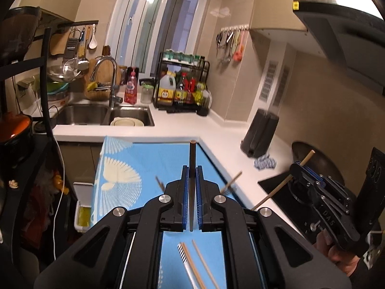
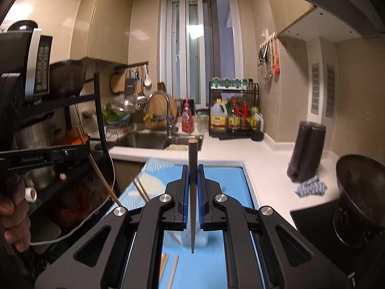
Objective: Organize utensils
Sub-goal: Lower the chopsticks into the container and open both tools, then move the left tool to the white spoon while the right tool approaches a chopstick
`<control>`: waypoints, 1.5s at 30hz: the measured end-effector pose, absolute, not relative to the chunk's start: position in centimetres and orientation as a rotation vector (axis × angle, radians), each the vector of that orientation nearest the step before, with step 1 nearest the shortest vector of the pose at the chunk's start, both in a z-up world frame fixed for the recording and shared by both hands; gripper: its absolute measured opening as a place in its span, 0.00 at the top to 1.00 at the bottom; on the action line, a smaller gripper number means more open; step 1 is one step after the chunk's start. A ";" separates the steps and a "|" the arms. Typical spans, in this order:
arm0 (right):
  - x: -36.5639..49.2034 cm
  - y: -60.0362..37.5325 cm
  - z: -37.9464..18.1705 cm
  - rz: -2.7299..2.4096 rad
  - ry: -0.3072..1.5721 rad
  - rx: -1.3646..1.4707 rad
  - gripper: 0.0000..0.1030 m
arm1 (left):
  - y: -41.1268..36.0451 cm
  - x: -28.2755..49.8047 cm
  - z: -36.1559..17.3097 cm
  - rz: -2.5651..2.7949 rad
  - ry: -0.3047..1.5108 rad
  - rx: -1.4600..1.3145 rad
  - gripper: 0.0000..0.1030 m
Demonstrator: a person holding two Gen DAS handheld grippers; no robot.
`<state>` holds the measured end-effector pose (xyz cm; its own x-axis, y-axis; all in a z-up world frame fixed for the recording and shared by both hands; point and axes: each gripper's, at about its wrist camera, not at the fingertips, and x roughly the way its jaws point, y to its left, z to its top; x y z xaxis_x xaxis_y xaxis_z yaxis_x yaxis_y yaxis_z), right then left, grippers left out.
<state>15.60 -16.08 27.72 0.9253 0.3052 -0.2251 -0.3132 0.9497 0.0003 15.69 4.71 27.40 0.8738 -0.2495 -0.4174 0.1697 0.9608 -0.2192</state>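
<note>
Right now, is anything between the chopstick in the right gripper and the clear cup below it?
Nothing visible. The chopstick points its tip at the clear cup on the blue mat; the loose chopsticks lie to one side, off the path.

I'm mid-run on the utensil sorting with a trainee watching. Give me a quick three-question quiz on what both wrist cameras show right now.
1. True or false: the left gripper and the right gripper each have their fingers shut on a chopstick.
2. What lies on the counter beside the black container?
A) a plate
B) a blue-and-white cloth
C) a spoon
3. Fill in: the loose chopsticks lie on the blue ____.

Key: 1 true; 2 B; 3 mat.
</note>
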 end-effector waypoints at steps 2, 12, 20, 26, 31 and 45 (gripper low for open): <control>17.0 -15.5 28.8 0.312 0.201 -0.039 0.94 | 4.4 16.6 28.2 -0.227 0.439 -0.171 0.95; 24.4 -13.3 25.6 0.322 0.269 -0.007 0.94 | 3.4 22.3 24.9 -0.216 0.459 -0.157 0.95; 26.3 -12.8 20.8 0.335 0.429 -0.054 0.91 | 3.1 24.7 19.3 -0.206 0.570 -0.140 0.94; 24.9 -14.4 20.6 0.321 0.446 -0.038 0.90 | 3.7 22.4 20.8 -0.177 0.489 -0.128 0.62; 22.5 -15.8 21.6 0.300 0.407 -0.048 0.90 | 4.1 19.1 22.3 -0.134 0.416 -0.112 0.60; 10.7 -18.6 17.4 0.334 0.325 -0.005 0.90 | 3.3 9.4 16.1 -0.126 0.406 -0.111 0.60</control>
